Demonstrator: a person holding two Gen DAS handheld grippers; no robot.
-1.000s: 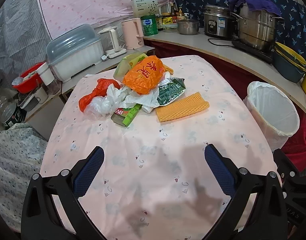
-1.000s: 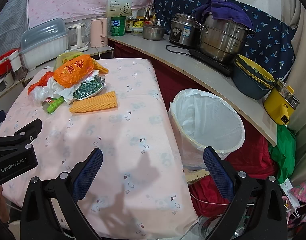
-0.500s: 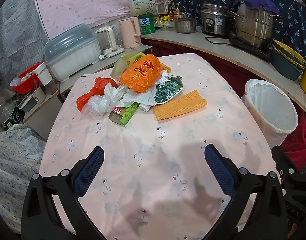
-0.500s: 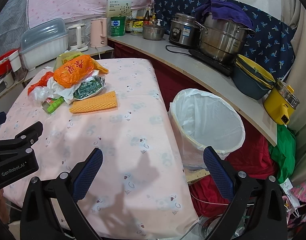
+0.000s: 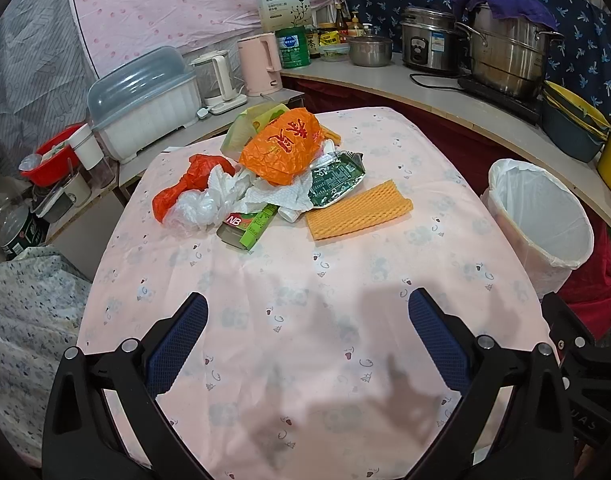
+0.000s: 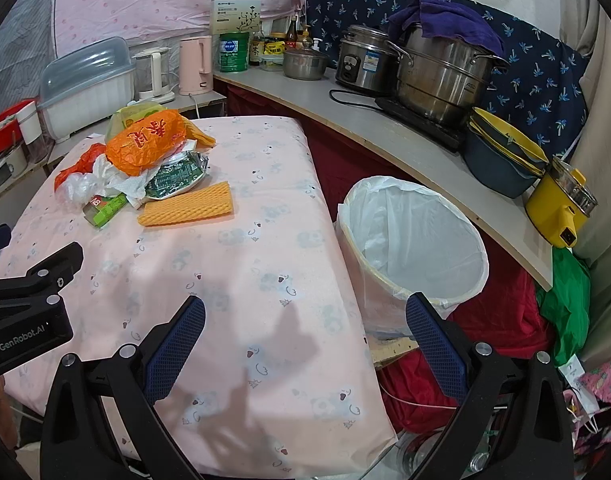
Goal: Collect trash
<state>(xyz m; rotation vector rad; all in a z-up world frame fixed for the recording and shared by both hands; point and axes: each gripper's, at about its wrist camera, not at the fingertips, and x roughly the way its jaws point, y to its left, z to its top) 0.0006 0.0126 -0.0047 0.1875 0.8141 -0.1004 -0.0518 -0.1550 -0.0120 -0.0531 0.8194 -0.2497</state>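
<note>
Left claw (image 5: 307, 312) edged nearer, trash pile (image 5: 281, 168) well ahead

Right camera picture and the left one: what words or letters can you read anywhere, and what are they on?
"GenRobot.AI": on the black left gripper.
"NB": on the red label of the small green box in the trash pile.
Two large red Chinese characters: on the crinkled orange plastic bag.
Too small or blurred to read: white carton, green tin, sauce bottles, silver rice cooker's sticker.
</note>
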